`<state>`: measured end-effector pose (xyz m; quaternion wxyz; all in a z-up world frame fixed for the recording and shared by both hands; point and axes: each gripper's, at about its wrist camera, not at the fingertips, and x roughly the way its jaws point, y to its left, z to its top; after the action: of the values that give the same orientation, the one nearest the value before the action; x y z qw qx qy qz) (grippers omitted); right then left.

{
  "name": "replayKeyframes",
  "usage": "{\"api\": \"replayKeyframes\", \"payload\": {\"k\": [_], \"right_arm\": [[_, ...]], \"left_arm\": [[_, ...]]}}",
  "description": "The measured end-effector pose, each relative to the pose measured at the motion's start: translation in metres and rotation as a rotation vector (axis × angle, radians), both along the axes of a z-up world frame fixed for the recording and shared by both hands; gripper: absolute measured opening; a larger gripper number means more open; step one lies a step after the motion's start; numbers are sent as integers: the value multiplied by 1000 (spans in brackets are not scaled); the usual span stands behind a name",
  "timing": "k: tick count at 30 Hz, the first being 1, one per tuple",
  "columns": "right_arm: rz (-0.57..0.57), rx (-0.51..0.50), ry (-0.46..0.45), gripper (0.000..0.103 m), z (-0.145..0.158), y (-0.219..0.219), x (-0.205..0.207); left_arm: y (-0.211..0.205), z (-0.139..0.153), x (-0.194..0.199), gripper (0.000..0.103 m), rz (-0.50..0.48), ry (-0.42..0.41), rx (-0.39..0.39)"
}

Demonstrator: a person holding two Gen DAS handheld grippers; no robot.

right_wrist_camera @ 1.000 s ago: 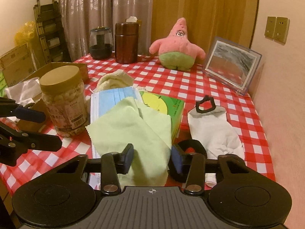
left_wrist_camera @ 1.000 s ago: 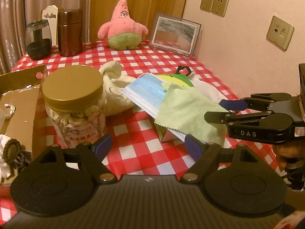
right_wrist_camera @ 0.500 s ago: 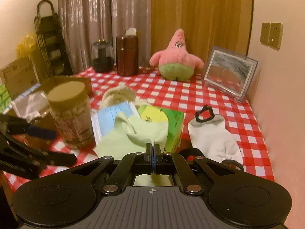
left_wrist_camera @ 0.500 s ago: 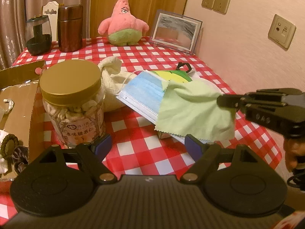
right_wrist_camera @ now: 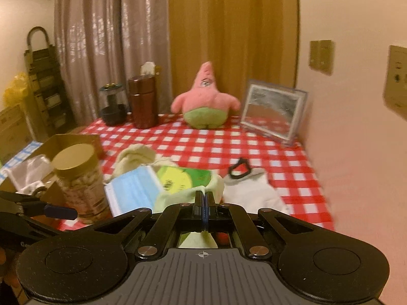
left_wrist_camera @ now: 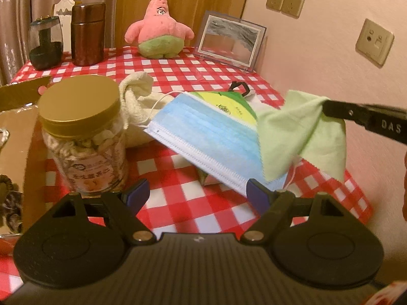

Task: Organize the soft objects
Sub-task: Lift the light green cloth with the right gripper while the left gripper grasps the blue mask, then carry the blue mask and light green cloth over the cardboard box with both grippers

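My right gripper (right_wrist_camera: pixel 204 204) is shut on a light green cloth (left_wrist_camera: pixel 300 132), which hangs from its tips (left_wrist_camera: pixel 328 108) above the table's right side. In the right wrist view the green cloth (right_wrist_camera: pixel 178 197) bunches around the closed pads. Under it lie a blue face mask (left_wrist_camera: pixel 203 137) on a green and yellow packet (left_wrist_camera: pixel 229 104), a cream cloth bundle (left_wrist_camera: pixel 137 101) and a white sock (right_wrist_camera: pixel 251 193). A pink star plush (left_wrist_camera: pixel 160 28) sits at the back. My left gripper (left_wrist_camera: pixel 197 194) stands open low over the checked tablecloth, nothing between its fingers.
A nut jar with a gold lid (left_wrist_camera: pixel 81 132) stands left of the mask. A cardboard box (left_wrist_camera: pixel 15 127) sits at the left edge. A brown canister (left_wrist_camera: pixel 87 34), a dark glass jar (left_wrist_camera: pixel 45 43) and a picture frame (left_wrist_camera: pixel 229 40) line the back. The wall runs close on the right.
My right gripper closed on the green cloth's edge and lifted it up and to the right, uncovering the mask. The left gripper stayed open and nearly still.
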<state>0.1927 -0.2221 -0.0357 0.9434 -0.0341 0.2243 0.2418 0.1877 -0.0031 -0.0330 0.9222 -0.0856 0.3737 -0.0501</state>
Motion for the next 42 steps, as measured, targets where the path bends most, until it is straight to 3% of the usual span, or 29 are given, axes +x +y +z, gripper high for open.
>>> {"api": "replayKeyframes", "payload": {"k": [12, 15, 18, 20, 28, 34, 42], "right_arm": [[-70, -28, 39, 0, -19, -20, 9], [-78, -29, 49, 0, -23, -23, 11], [-86, -33, 56, 0, -26, -26, 12], [-89, -32, 60, 0, -26, -27, 12], [-89, -29, 74, 0, -28, -26, 9], [-91, -26, 71, 0, -25, -26, 4], [-61, 12, 55, 0, -5, -17, -15]], "left_arm": [[-5, -18, 38, 82, 111, 13, -195], [-1, -24, 44, 78, 146, 19, -260], [1, -27, 49, 62, 154, 32, -293], [2, -28, 52, 46, 151, 41, -291], [3, -31, 49, 11, 115, 54, -281], [7, -23, 35, 3, 76, 53, -253], [19, 11, 4, 2, -10, 22, -119]]}}
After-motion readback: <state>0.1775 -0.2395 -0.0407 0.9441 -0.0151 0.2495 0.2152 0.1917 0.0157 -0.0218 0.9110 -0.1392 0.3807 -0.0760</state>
